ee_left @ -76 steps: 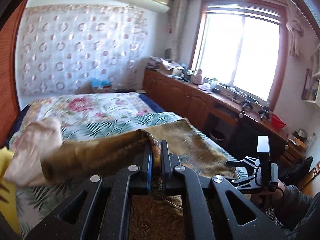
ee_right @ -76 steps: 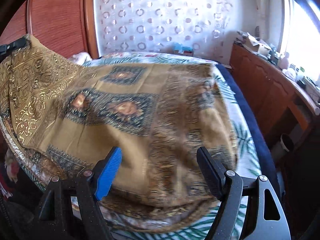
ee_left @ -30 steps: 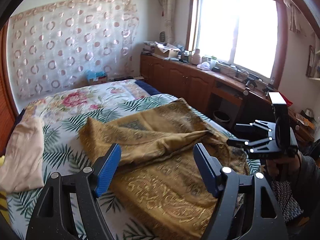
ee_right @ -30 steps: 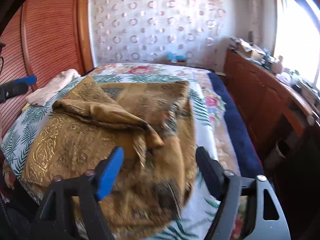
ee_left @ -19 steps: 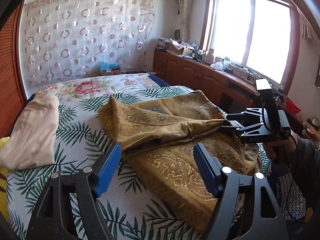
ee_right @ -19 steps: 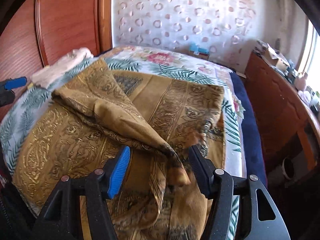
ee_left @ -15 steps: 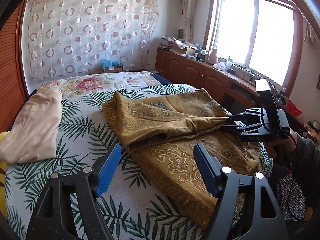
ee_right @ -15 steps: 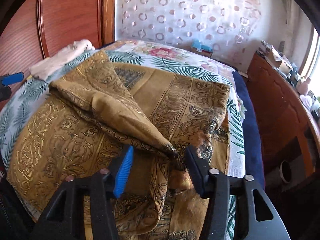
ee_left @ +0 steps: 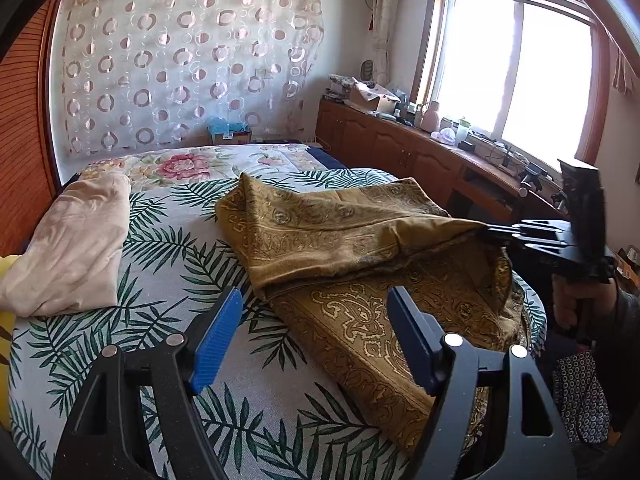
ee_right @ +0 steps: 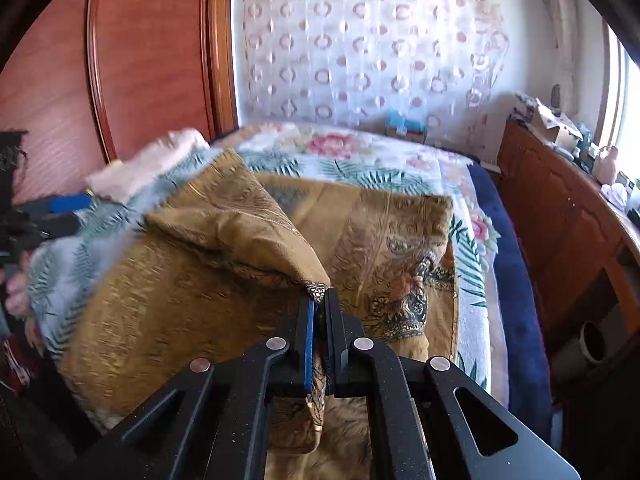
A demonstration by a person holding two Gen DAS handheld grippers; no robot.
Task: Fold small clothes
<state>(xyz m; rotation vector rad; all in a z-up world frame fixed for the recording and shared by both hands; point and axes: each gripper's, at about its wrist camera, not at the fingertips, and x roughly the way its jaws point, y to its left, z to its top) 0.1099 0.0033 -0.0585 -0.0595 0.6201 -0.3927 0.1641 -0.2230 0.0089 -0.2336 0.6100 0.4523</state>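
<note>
A brown and gold patterned cloth (ee_left: pixel 352 248) lies rumpled on the bed with one flap folded over itself. In the right wrist view the cloth (ee_right: pixel 224 248) fills the middle. My right gripper (ee_right: pixel 319 300) is shut on a corner of that folded flap and holds it slightly lifted; it also shows in the left wrist view (ee_left: pixel 486 234) at the cloth's right edge. My left gripper (ee_left: pixel 314 336) is open and empty, above the near edge of the cloth, and shows in the right wrist view (ee_right: pixel 60 212) at the far left.
The bed (ee_left: pixel 168 248) has a leaf and flower print cover. A folded pale pink garment (ee_left: pixel 76 240) lies at the bed's left. A wooden headboard (ee_right: pixel 152 52) stands on the left. Wooden cabinets (ee_left: pixel 404 152) with clutter run under the window on the right.
My left gripper let go of the cloth and opened. My right gripper moved in over the folded flap's corner and shut on it.
</note>
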